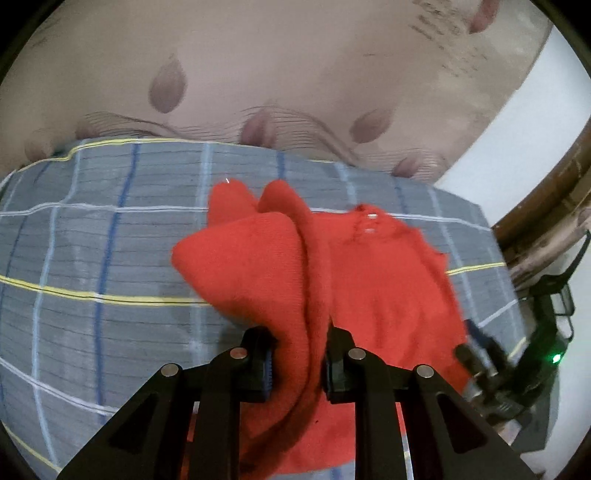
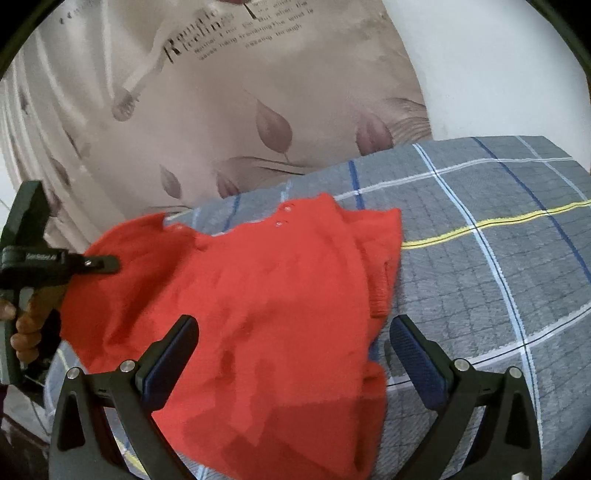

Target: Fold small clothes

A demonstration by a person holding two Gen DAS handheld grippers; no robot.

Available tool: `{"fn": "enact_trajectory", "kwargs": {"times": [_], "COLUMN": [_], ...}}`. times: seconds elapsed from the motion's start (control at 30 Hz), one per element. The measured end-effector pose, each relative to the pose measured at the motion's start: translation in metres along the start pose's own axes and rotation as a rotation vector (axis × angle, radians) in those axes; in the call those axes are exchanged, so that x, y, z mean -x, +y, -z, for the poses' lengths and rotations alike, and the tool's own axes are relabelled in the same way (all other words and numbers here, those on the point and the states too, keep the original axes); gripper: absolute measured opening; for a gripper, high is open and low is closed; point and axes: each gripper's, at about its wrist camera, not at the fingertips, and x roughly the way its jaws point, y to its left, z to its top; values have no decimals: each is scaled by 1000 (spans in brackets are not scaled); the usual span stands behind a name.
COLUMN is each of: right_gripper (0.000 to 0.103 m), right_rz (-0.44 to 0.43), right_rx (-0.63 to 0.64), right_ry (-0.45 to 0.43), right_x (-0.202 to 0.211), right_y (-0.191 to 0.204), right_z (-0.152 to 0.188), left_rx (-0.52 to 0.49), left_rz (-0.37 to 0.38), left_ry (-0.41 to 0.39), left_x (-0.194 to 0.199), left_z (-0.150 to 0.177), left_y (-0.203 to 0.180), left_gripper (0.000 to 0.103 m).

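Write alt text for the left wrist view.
The left gripper is shut on a fold of a red sweater lifted off a grey checked blanket. The right gripper shows blurred at the right edge.

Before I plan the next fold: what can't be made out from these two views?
- Red sweater: bottom hem cut off by both frames' lower edges.
- Its left side: hidden in the left wrist view by the bunched fold in the left gripper.
- Curtain lettering: small lines blurred.

Grey plaid bedcover (image 2: 480,258), beige leaf-print curtain (image 1: 258,74), white wall (image 2: 498,66)
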Motion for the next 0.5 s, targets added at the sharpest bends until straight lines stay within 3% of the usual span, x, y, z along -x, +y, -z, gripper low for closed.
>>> {"fn": "enact_trajectory", "kwargs": {"times": [0.2, 0.5], "right_gripper": [103, 103], "right_rz": [-62, -124], "right_rx": [-54, -129], "right_ry": [-26, -37], "right_x": [8, 11], "right_y": [-9, -24], "right_z": [1, 0], "left_rx": [48, 42], "left_rz": [62, 127], "left_ry": [25, 56], "left_x": [-20, -66], "left_z": [-3, -6], "left_y": [-51, -121], "left_gripper": [19, 19]}}
